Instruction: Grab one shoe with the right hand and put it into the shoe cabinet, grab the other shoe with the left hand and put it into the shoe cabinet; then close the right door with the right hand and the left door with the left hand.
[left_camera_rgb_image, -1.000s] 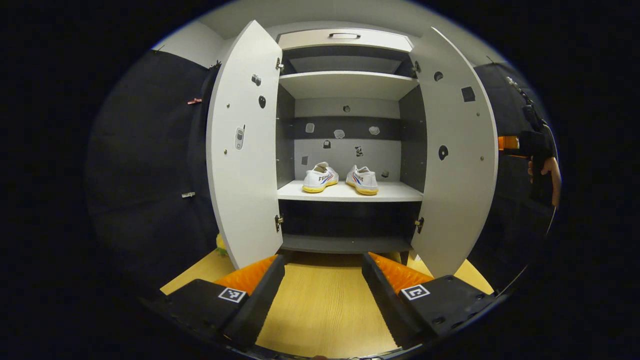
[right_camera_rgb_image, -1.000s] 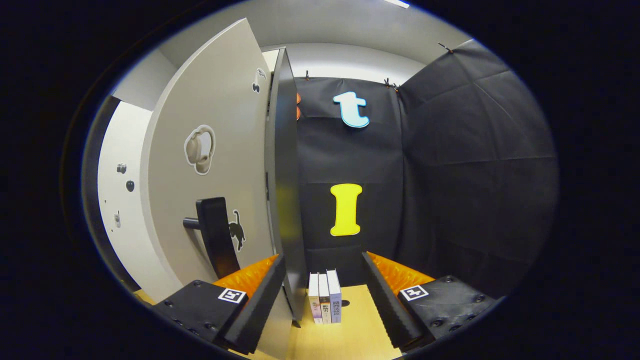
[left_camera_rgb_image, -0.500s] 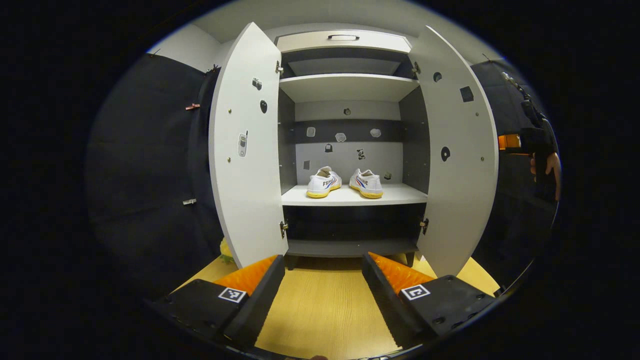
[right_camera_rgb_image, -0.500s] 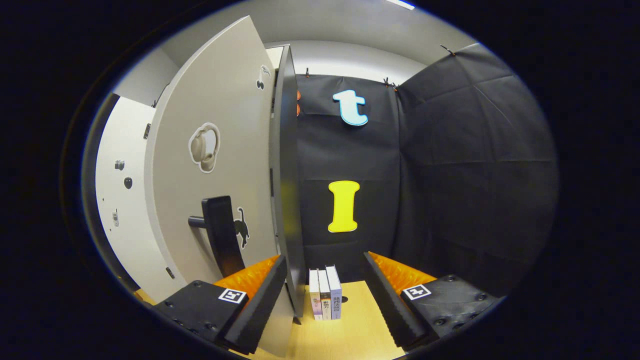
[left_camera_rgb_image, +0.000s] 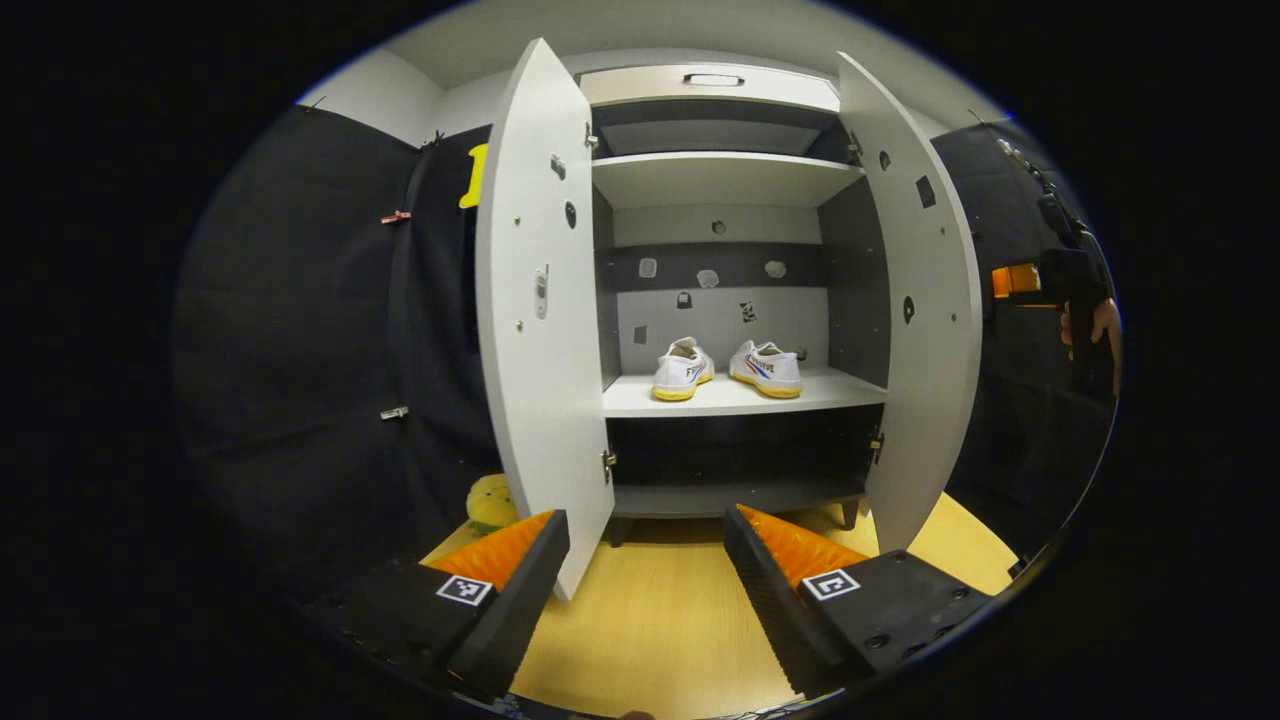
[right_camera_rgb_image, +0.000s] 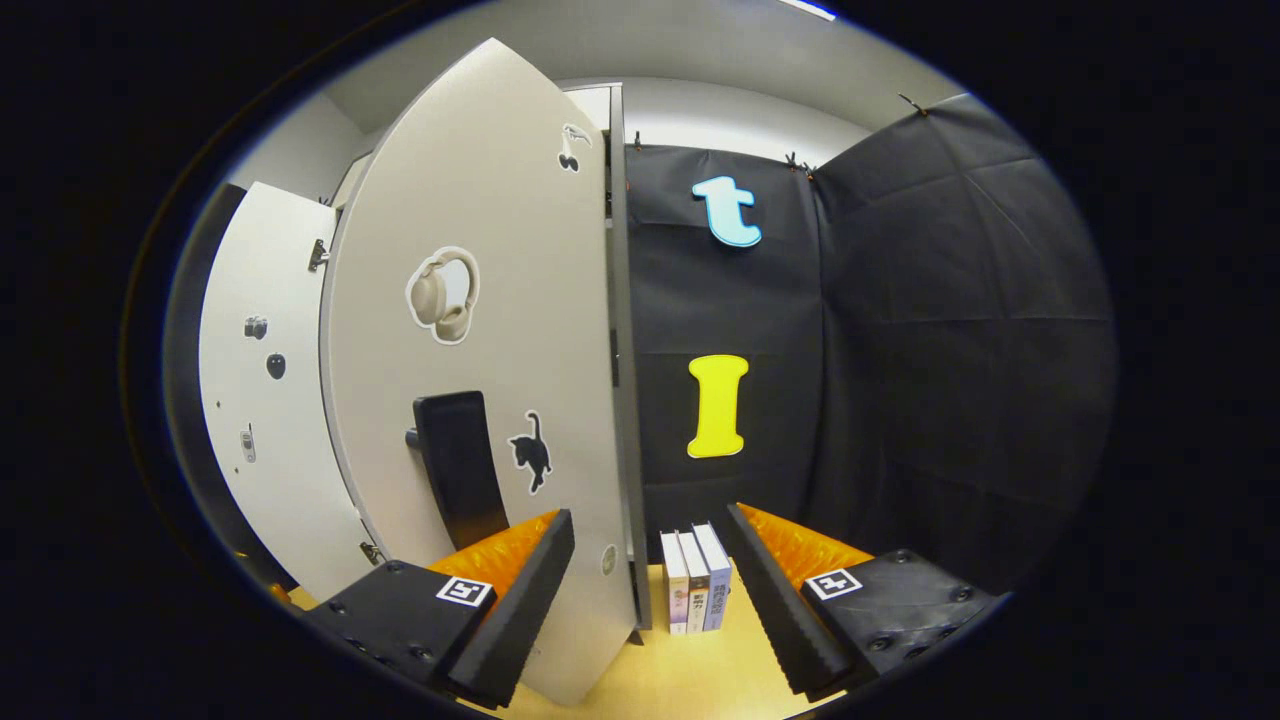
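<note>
Both grippers, left (left_camera_rgb_image: 647, 545) and right (right_camera_rgb_image: 647, 545), gape empty; shoes (left_camera_rgb_image: 727, 368) are shelved, both doors (right_camera_rgb_image: 490, 330) remain unclosed.

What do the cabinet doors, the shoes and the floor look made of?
Right door: looks like laminated board, matt pale grey, flat with a thin dark edge. Left door: same look. Shoes: probably white canvas on yellow rubber soles. Floor: pale wood-grain surface, likely laminate; real wood can't be ruled out.
</note>
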